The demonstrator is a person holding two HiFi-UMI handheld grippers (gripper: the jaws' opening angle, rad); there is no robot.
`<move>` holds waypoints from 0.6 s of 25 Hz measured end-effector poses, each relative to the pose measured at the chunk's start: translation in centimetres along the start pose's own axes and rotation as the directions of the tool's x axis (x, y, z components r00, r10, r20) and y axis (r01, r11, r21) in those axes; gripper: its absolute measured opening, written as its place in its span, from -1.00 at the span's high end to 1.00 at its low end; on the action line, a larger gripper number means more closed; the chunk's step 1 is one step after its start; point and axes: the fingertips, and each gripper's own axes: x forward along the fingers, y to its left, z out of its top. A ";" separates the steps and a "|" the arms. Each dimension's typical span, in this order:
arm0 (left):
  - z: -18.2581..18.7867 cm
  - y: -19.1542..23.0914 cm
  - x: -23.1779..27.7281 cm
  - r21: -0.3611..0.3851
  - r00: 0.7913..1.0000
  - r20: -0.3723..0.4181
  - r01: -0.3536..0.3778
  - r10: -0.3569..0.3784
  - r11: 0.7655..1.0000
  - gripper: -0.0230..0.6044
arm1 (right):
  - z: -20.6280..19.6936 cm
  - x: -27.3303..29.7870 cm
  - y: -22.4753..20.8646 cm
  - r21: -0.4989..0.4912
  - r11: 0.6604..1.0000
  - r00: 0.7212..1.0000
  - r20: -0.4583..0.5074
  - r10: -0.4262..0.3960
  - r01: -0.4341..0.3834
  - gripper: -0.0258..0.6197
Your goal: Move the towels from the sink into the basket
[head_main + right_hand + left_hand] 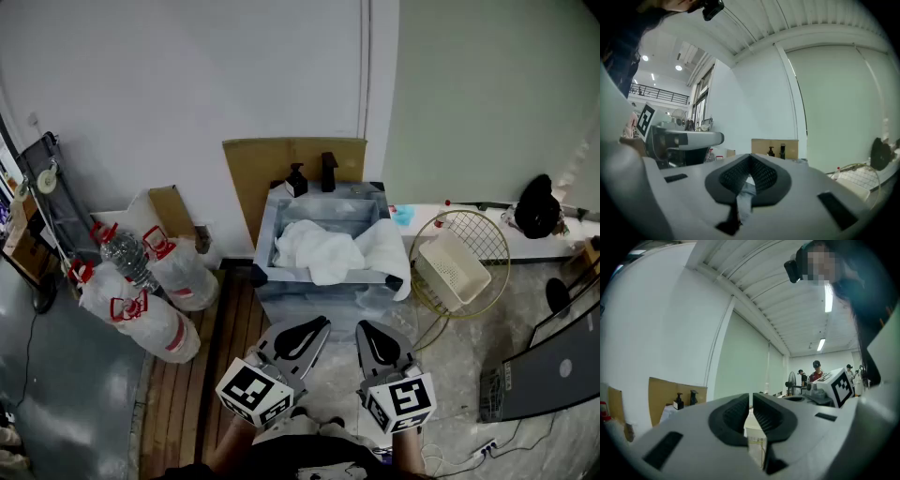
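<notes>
A grey sink [265, 234] stands against the wall in the head view. White towels [317, 249] are piled in it, and one towel [388, 251] hangs over its right rim. To its right, a cream plastic basket [453, 269] leans tilted in a gold wire frame [487, 234]. My left gripper [322, 324] and right gripper [364, 329] hover side by side in front of the sink, below its front edge. Both are shut with nothing between the jaws. The left gripper [751, 397] and right gripper [750, 160] point level toward the wall, apart from the towels.
Bags of plastic bottles [141, 281] lie at the left by a wooden slatted floor [234, 328]. Cardboard [281, 159], a soap dispenser [296, 180] and a faucet [329, 172] sit behind the sink. A dark panel [553, 366] and black bag [538, 206] are at the right. People [816, 370] stand far off.
</notes>
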 end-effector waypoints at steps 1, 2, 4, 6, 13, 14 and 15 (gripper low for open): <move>-0.1 -0.1 0.1 0.002 1.000 -0.003 -0.002 0.002 1.000 0.84 | 0.0 -0.1 -0.2 -0.001 1.000 1.000 0.002 -0.004 0.004 0.91; -0.1 -0.2 0.3 0.004 1.000 -0.005 -0.004 0.004 1.000 0.84 | 0.1 -0.3 -0.5 -0.001 1.000 1.000 0.004 -0.008 0.008 0.91; -0.3 -0.5 0.5 0.005 1.000 -0.009 -0.010 0.010 1.000 0.84 | 0.1 -0.6 -0.9 0.000 1.000 1.000 0.012 -0.011 0.011 0.91; -0.4 -0.7 0.7 0.006 1.000 -0.011 -0.017 0.017 1.000 0.84 | 0.2 -0.9 -1.3 0.005 1.000 0.999 0.034 -0.009 0.009 0.91; -0.8 -1.7 1.4 0.014 0.999 -0.012 -0.051 0.051 0.999 0.84 | -0.8 -2.5 -2.3 0.001 1.000 0.999 0.031 0.025 -0.025 0.91; -0.9 -1.9 1.5 0.014 0.998 -0.013 -0.055 0.055 0.998 0.84 | -1.0 -2.8 -2.6 0.003 1.000 0.999 0.032 0.027 -0.027 0.91; -1.1 -2.2 1.7 0.012 0.998 -0.016 -0.057 0.057 0.998 0.84 | -1.3 -3.1 -2.8 0.009 1.000 0.999 0.035 0.027 -0.028 0.91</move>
